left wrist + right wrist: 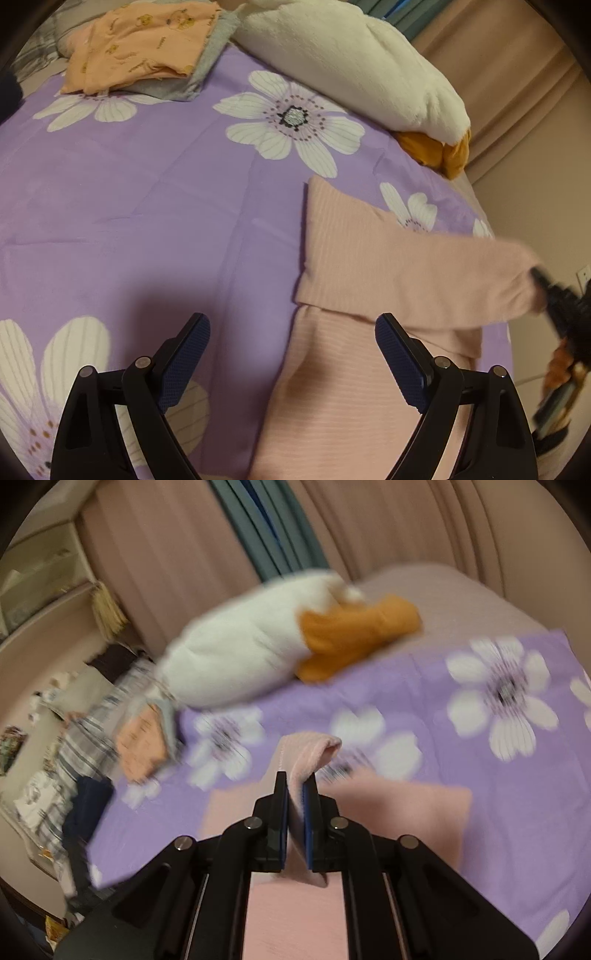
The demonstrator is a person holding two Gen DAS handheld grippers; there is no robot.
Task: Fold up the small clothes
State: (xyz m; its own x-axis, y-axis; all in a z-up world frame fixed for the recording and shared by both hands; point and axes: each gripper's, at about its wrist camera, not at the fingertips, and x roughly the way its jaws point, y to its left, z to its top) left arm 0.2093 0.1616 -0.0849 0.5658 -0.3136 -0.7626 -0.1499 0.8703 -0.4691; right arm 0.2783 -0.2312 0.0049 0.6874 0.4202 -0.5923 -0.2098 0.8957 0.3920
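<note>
A pale pink ribbed garment (pixel 354 280) lies on the purple flowered bed cover (pixel 147 206). In the left wrist view my left gripper (pixel 291 339) hangs open over the garment's left edge, nothing between its blue pads. One sleeve (pixel 480 280) is stretched out to the right, held at its end by my right gripper (pixel 539 277), which shows blurred at the frame edge. In the right wrist view my right gripper (pixel 295 779) is shut on the pink sleeve (pixel 306 749), lifted above the rest of the garment (pixel 399 808).
A folded orange printed cloth (pixel 140 40) lies on a grey one (pixel 210 62) at the far left of the bed. A white plush toy (pixel 351 59) with orange feet (pixel 436 151) lies along the far edge. Pink curtains (pixel 406 528) hang behind.
</note>
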